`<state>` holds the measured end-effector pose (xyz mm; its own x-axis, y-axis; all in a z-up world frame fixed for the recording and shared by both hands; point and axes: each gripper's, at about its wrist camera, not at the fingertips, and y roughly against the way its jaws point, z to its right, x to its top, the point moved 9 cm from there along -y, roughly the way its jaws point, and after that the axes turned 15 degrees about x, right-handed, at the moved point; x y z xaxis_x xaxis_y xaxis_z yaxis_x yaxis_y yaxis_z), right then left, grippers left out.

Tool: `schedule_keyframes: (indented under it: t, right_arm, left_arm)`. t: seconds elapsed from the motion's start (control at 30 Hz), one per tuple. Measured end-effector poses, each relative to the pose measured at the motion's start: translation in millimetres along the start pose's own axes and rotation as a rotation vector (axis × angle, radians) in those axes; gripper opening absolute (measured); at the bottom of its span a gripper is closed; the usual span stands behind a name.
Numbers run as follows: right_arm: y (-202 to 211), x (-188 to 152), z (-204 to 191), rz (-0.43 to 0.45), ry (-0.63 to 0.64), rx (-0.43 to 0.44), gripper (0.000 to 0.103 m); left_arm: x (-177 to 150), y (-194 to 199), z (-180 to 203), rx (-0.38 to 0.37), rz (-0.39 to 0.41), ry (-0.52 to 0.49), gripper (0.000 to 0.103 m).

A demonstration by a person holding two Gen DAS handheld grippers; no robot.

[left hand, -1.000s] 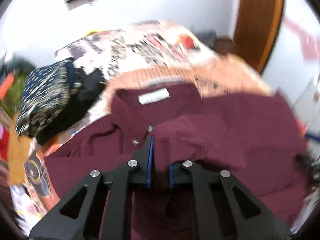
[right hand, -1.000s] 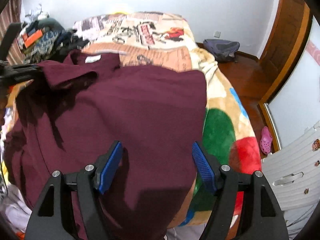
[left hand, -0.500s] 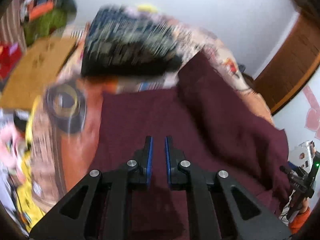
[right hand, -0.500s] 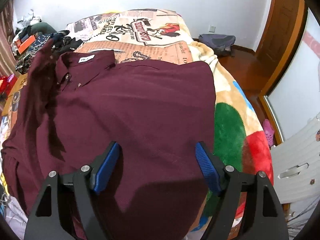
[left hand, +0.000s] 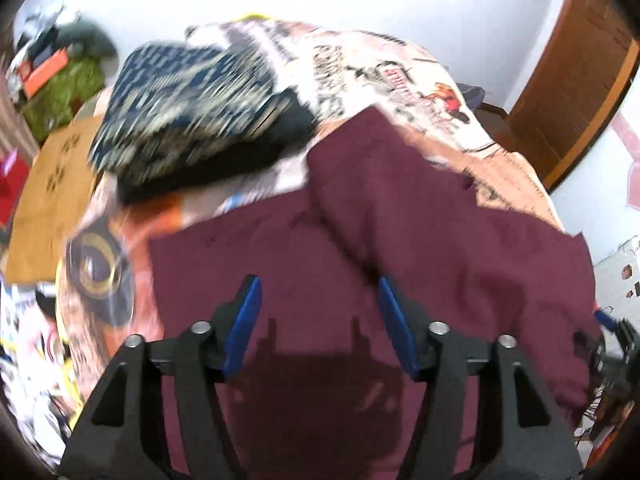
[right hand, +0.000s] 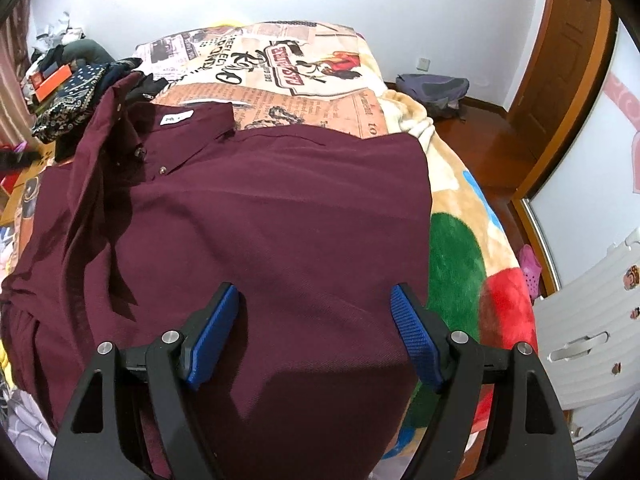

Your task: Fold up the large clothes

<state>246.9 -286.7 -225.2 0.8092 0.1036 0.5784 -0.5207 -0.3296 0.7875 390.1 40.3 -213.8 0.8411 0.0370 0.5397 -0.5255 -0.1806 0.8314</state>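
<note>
A printed blanket is covering the bed. A navy patterned cloth is lying at the far left. A grey bag is sitting on the floor at far right, beside a wooden door. A pink shoe is lying at right.

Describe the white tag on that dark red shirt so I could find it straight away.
Start at the bed with the cartoon-print blanket, where the maroon shirt lies spread. Follow the shirt to its collar at the far left. The white label sits inside the collar, the shirt's only pale patch.
</note>
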Motion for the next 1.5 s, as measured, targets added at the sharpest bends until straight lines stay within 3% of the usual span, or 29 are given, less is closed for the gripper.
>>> schedule_keyframes:
  t: [0.07,0.13,0.23,0.37,0.4,0.47,0.53,0.63,0.87,1.0,1.13,1.23,1.33,1.4,1.5]
  right_arm:
    - [4,1,1,0.014,0.012,-0.003,0.075]
    - [7,2,2,0.025,0.012,0.002,0.075]
    - [10,2,8,0.039,-0.008,0.011,0.075]
    - [10,0,19,0.045,-0.050,0.013,0.075]
    - [10,-1,21,0.045,-0.059,0.007,0.075]
    - [10,-2,26,0.044,-0.071,0.001,0.075]
    - [12,-3,28,0.047,-0.076,0.005,0.075]
    - [16,-1,31,0.058,-0.073,0.000,0.075]
    - [20,4,32,0.078,-0.072,-0.008,0.075]
    - [19,4,31,0.078,-0.082,-0.012,0.075]
    - [18,3,29,0.076,-0.081,-0.023,0.075]
    - [18,0,27,0.067,-0.081,-0.036,0.075]
    - [17,-4,25,0.055,-0.084,-0.047,0.075]
    - [17,-8,25,0.047,-0.090,-0.053,0.075]
    - [17,-13,24,0.037,-0.104,-0.059,0.075]
  left_arm:
    - [21,2,15,0.018,0.018,0.006,0.082]
    - [44,-1,32,0.031,0.037,0.003,0.087]
    - [64,-16,54,0.064,0.028,-0.029,0.088]
    - [74,-56,70,0.168,-0.014,-0.050,0.086]
    - [73,-65,70,0.178,-0.023,-0.050,0.081]
    - [68,-81,71,0.168,-0.045,-0.052,0.031]
    - [62,-87,70,0.138,-0.069,-0.041,0.012]
    - [58,-70,59,0.103,-0.012,-0.024,0.004]
    - [36,2,8,0.034,0.119,-0.006,0.002]
    - [3,19,-31,0.008,0.123,0.041,0.002]
    - [-41,10,-58,-0.009,0.074,0.072,0.003]
    - [-81,-18,-74,-0.022,-0.029,0.106,0.010]
    - [-114,-43,-83,-0.092,-0.135,0.174,0.014]
    - [-126,-51,-87,-0.144,-0.165,0.222,0.017]
    - [-136,-56,-99,-0.143,-0.156,0.299,0.038]
